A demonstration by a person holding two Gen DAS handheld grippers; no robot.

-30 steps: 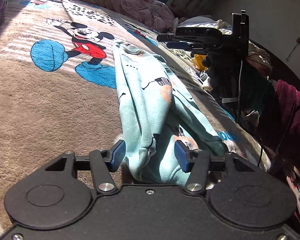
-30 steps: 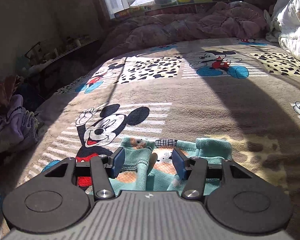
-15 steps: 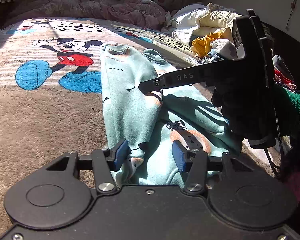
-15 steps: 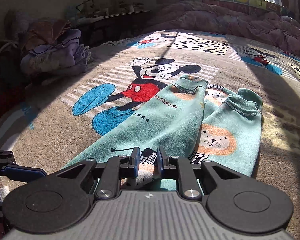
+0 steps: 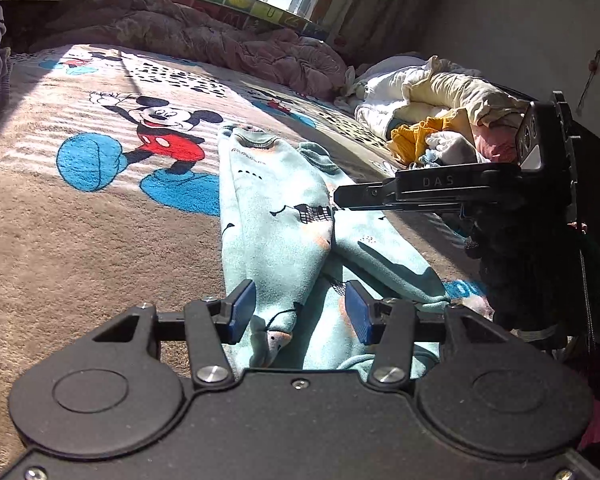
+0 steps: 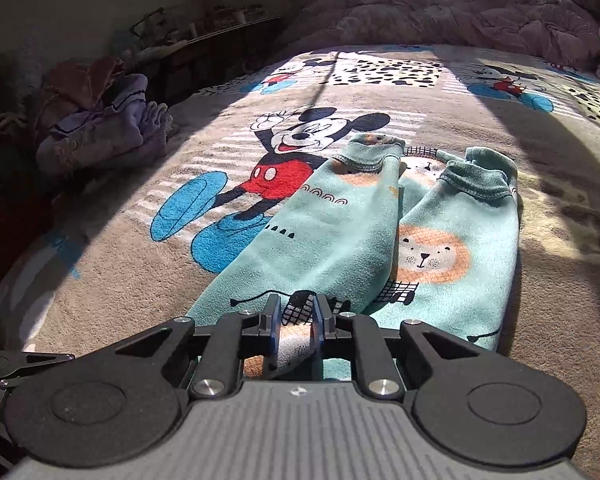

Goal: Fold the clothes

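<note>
Teal children's trousers [image 5: 284, 216] with lion prints lie lengthwise on the Mickey Mouse blanket [image 5: 80, 208], legs side by side. My left gripper [image 5: 300, 310] is open, its blue pads on either side of the waist end. My right gripper [image 6: 296, 320] is shut on a fold of the trousers [image 6: 432, 248] at mid-length. It also shows in the left wrist view [image 5: 340, 200], reaching in from the right with its tips on the cloth.
A pink quilt [image 5: 220, 40] lies along the window side. A heap of white, cream and yellow clothes [image 5: 432, 112] sits at the right. Purple clothes [image 6: 104, 136] are piled at the left bed edge. The blanket edge [image 6: 24, 288] drops off at left.
My right gripper moved from the leg cuffs to mid-length of the trousers and shut on the cloth. My left gripper stayed open at the waist end.
</note>
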